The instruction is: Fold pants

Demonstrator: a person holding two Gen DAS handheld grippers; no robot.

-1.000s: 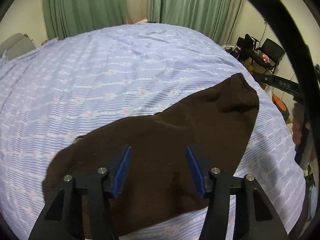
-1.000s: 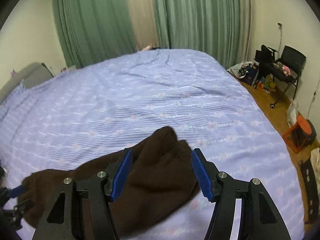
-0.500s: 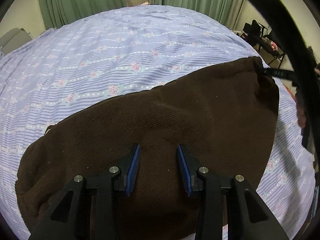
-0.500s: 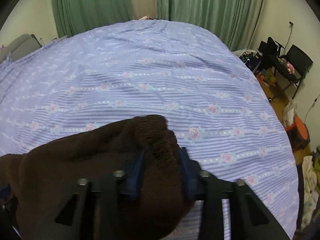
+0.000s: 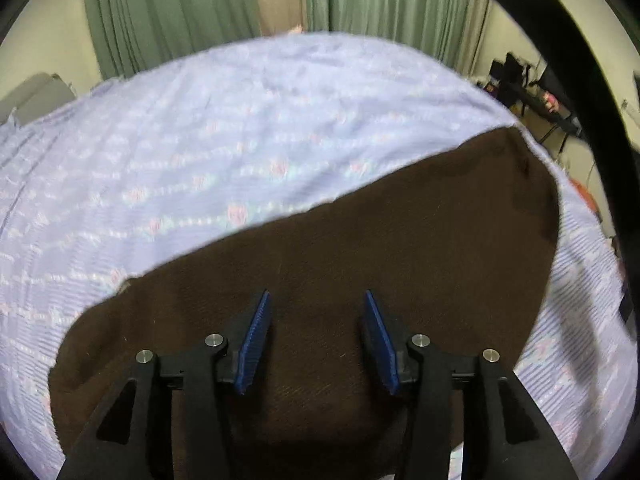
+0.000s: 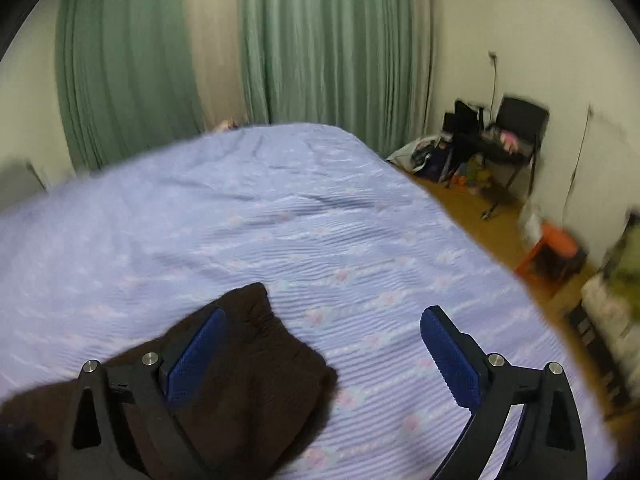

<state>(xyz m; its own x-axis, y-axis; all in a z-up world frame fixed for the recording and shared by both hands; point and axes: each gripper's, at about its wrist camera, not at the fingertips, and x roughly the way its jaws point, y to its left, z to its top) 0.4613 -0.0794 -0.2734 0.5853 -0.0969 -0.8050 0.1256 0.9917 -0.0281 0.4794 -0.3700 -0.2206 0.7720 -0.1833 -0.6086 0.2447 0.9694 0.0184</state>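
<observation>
Dark brown pants (image 5: 360, 248) lie folded on a lilac striped bedspread (image 5: 240, 128). In the left wrist view they fill the lower middle and reach to the right. My left gripper (image 5: 316, 316) is open just above the pants, holding nothing. In the right wrist view one end of the pants (image 6: 256, 344) lies at the lower left. My right gripper (image 6: 320, 340) is wide open and empty, its left finger over the pants' end and its right finger over the bedspread (image 6: 280, 232).
Green curtains (image 6: 328, 48) hang behind the bed. A black chair with clutter (image 6: 516, 132) and an orange stool (image 6: 556, 248) stand on the wooden floor right of the bed. The bed's right edge (image 6: 480, 236) is near my right gripper.
Both grippers had closed on the pants half a second ago. Now both are open and have pulled up and back; the pants lie released on the bed.
</observation>
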